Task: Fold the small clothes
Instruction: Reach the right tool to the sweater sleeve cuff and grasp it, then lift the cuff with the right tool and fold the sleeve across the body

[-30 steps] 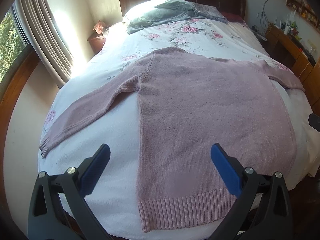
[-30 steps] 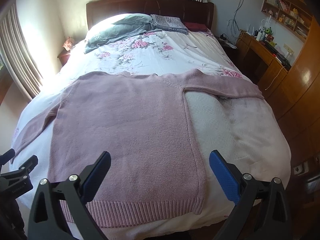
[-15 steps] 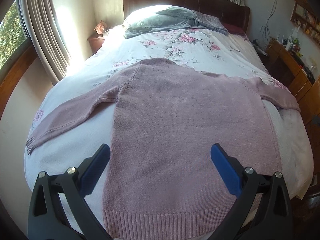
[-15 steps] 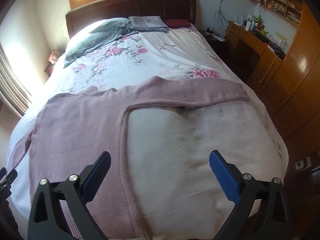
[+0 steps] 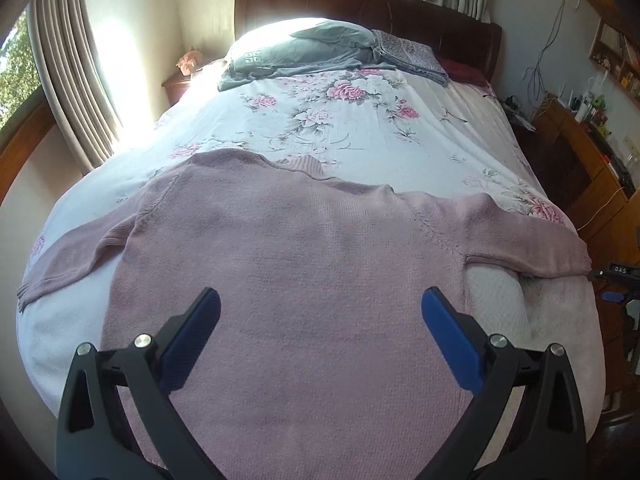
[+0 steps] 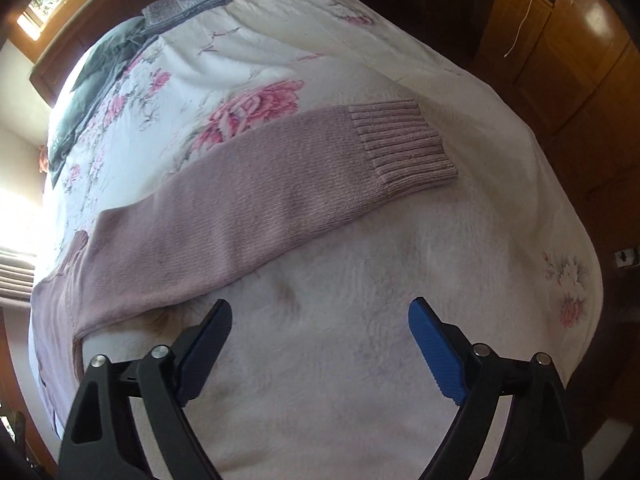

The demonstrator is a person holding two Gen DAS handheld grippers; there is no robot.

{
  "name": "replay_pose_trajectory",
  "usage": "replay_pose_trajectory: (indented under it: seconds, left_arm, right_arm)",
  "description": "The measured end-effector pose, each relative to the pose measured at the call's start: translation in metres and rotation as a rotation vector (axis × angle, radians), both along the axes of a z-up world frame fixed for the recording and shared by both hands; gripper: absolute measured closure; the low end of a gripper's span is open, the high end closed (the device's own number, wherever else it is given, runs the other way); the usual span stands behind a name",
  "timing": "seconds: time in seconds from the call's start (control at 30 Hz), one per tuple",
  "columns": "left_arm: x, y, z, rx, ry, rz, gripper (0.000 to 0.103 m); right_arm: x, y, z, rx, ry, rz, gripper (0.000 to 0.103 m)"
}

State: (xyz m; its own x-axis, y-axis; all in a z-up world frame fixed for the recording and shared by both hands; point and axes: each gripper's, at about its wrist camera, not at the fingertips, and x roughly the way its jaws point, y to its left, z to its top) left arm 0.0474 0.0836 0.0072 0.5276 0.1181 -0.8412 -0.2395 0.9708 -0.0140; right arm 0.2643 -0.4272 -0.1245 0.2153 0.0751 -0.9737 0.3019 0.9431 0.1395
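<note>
pink sweater (image 5: 304, 280) lies flat, sleeves spread; both hand-held grippers gape, empty.

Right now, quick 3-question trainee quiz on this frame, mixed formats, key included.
1. True or false: the left gripper grips the mauve knitted sweater.
2. The right gripper faces which part? A) collar B) ribbed sleeve cuff C) hem
3. Fill in: the sweater lies spread flat on a ___ bedspread.

Key: 1 false, both grippers open, apart from the fabric; 2 B; 3 floral.
</note>
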Motion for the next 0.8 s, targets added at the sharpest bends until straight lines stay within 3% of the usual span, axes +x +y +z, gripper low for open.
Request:
replay_pose_trajectory:
  seconds: [0.03, 0.33, 0.6, 0.7, 0.73, 0.77, 0.8]
  left_arm:
    - [0.008, -0.006, -0.002, -0.006, 0.009, 0.006, 0.003]
    - [0.055, -0.038, -0.018, -0.019, 0.027, 0.05, 0.003]
    - [0.077, -0.044, -0.021, 0.003, 0.04, 0.086, 0.003]
    - [0.082, -0.043, -0.025, 0.013, 0.052, 0.096, 0.003]
    - [0.083, -0.042, -0.027, 0.01, 0.057, 0.098, 0.003]
    - [0.084, -0.04, -0.029, 0.005, 0.062, 0.1, 0.003]
    - [0.085, -0.038, -0.031, 0.001, 0.068, 0.103, 0.003]
  right_arm:
    - [0.007, -0.009, -0.007, 0.009, 0.012, -0.007, 0.019]
    - [0.047, -0.057, -0.039, 0.112, 0.037, -0.066, 0.024]
    - [0.06, -0.094, -0.058, 0.233, 0.032, -0.175, 0.041]
    - [0.062, -0.1, -0.056, 0.225, 0.006, -0.159, 0.061]
    - [0.062, -0.101, -0.054, 0.235, -0.012, -0.148, 0.079]
    - [0.062, -0.102, -0.052, 0.261, -0.03, -0.141, 0.086]
    - [0.063, -0.103, -0.049, 0.27, -0.04, -0.141, 0.087]
